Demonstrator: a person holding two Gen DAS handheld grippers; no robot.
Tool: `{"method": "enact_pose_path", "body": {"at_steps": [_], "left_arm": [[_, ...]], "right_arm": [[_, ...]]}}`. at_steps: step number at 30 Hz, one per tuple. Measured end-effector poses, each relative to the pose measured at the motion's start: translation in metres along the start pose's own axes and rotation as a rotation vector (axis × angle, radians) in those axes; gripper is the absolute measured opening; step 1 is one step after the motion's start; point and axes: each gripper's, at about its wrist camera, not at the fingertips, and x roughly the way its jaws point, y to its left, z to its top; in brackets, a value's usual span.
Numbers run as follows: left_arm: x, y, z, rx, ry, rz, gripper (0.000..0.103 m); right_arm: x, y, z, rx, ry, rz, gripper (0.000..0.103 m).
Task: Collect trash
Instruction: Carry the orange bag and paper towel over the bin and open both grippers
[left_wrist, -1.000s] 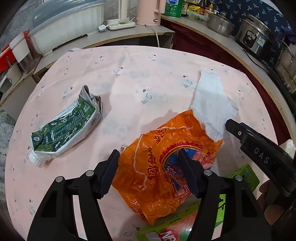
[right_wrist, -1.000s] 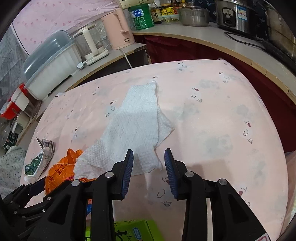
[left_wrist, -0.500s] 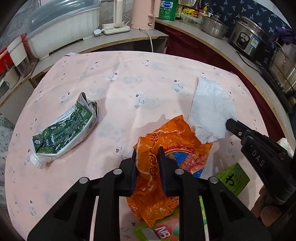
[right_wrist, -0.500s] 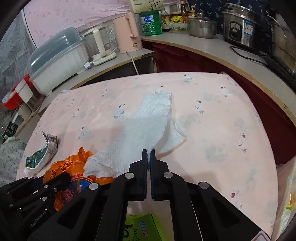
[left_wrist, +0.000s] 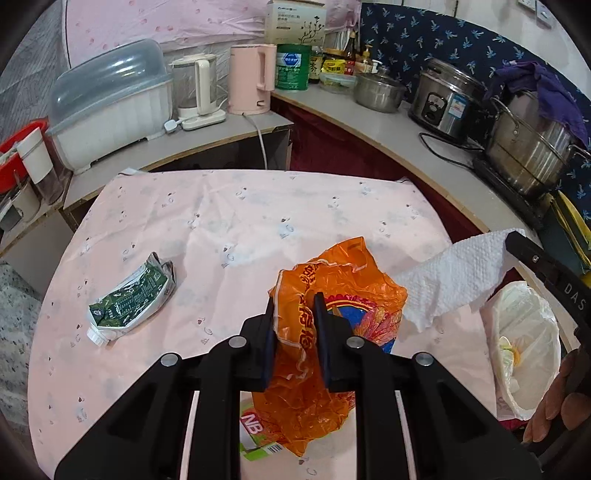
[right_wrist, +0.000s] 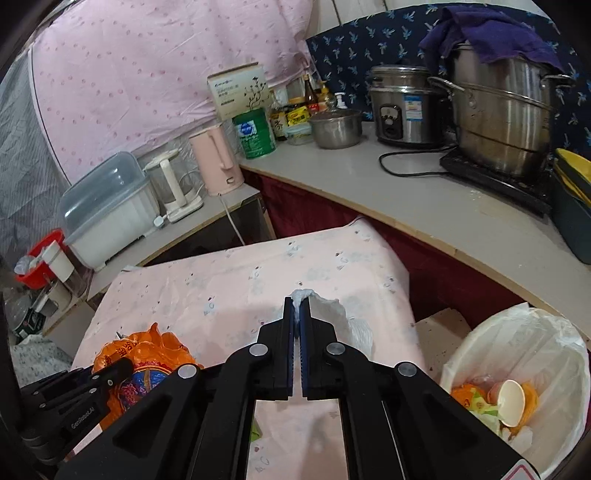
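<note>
Nearest the left wrist camera, the left gripper (left_wrist: 294, 314) pinches a crumpled orange plastic bag (left_wrist: 332, 295), lifted above the near edge of the pink-clothed table (left_wrist: 229, 229); a green-and-white box (left_wrist: 255, 435) lies under it. Beside it, the right gripper (right_wrist: 296, 314) is clamped on a white paper towel (left_wrist: 450, 280), which hangs at the table's right edge, next to a white-lined trash bin (right_wrist: 517, 354) just off that edge holding scraps. Toward the table's left edge lies a flattened green carton (left_wrist: 129, 295). Beyond, the counter (right_wrist: 424, 206) carries pots and a pink kettle (left_wrist: 251, 79).
</note>
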Motion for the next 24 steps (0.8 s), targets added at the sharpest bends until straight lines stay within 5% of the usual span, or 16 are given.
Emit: {"method": "enact_pose_path", "body": {"at_steps": [12,24], "left_arm": [[-0.039,-0.111,-0.012,0.163,-0.043,-0.104,0.018],[-0.035,-0.219,-0.047,0.310,0.019,-0.226,0.018]], "right_arm": [[-0.093,-0.102,-0.003,0.123,-0.112,-0.124,0.003],[-0.124,-0.181,-0.040,0.210,-0.086,-0.207,0.003]]}}
